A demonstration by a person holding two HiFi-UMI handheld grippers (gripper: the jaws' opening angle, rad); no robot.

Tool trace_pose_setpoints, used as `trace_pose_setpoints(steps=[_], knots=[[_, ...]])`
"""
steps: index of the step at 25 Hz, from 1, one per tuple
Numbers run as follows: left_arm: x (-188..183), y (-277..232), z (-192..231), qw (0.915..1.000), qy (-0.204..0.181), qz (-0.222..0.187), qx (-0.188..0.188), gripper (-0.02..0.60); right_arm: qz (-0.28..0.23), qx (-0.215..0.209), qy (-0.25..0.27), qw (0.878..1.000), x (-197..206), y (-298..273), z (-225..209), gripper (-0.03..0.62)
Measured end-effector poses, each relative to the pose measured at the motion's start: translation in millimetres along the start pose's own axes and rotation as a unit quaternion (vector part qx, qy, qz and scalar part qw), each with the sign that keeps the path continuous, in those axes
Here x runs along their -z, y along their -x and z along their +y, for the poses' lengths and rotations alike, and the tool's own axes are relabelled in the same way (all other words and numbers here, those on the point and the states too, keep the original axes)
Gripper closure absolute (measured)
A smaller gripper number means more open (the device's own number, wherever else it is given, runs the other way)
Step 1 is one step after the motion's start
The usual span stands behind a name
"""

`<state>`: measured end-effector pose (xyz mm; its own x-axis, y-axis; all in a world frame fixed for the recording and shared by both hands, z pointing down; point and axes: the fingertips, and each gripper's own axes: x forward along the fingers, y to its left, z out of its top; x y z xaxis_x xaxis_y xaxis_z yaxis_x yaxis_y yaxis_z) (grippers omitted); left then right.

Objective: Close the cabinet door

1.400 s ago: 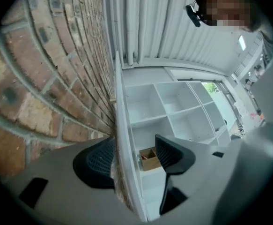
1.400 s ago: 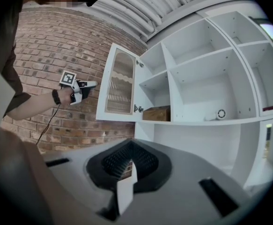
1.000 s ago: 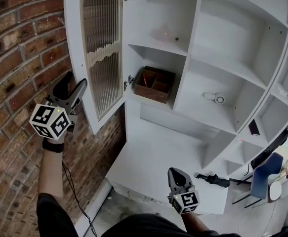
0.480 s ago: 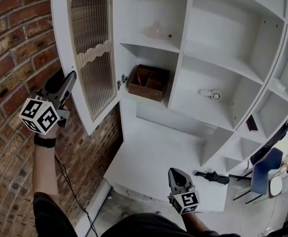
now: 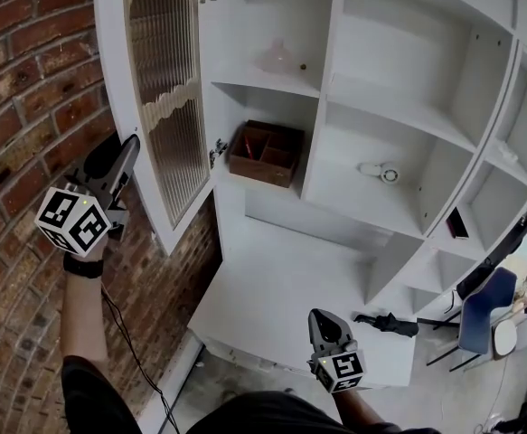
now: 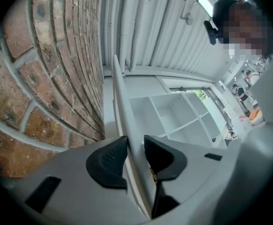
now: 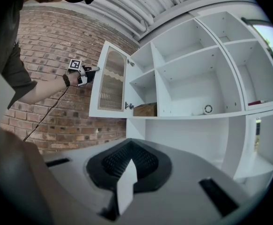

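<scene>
Nearest and low, the right gripper [image 5: 320, 316] hangs with its fingers pressed together, empty, while the left gripper [image 6: 135, 149] is closing its fingers around the free edge of the cabinet door [image 5: 166, 107], which stands open beside the brick wall [image 5: 28, 80].

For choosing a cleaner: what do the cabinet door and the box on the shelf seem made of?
White arched cabinet door: likely painted wood, with a smooth matt frame. Its panel looks like ribbed glass, with fine vertical lines. Brown compartmented box: apparently wood, with a dark stain and a dull surface.
</scene>
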<state>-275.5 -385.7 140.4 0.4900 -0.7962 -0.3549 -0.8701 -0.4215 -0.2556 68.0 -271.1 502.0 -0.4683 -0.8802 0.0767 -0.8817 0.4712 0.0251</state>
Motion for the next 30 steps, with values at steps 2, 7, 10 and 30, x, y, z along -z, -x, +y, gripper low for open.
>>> trace_pose_setpoints(steps=[2,7,10,30], knots=[[-2,-2,-9,1.0,-0.005,-0.001,0.005,0.46,-0.001,-0.001,0.0,1.0,-1,0,0,0.597],[-6,-9,-37,0.9996,-0.017,-0.001,0.023,0.451,-0.003,-0.001,0.001,1.0,-2,3,0,0.597],[-8,-14,-55,0.999,-0.023,0.001,0.038,0.445,-0.004,0.002,0.002,1.0,-3,5,-1,0.597],[-7,-72,-150,0.991,-0.075,-0.005,0.111,0.474,-0.002,0.064,-0.008,0.998,7,36,-49,0.597]])
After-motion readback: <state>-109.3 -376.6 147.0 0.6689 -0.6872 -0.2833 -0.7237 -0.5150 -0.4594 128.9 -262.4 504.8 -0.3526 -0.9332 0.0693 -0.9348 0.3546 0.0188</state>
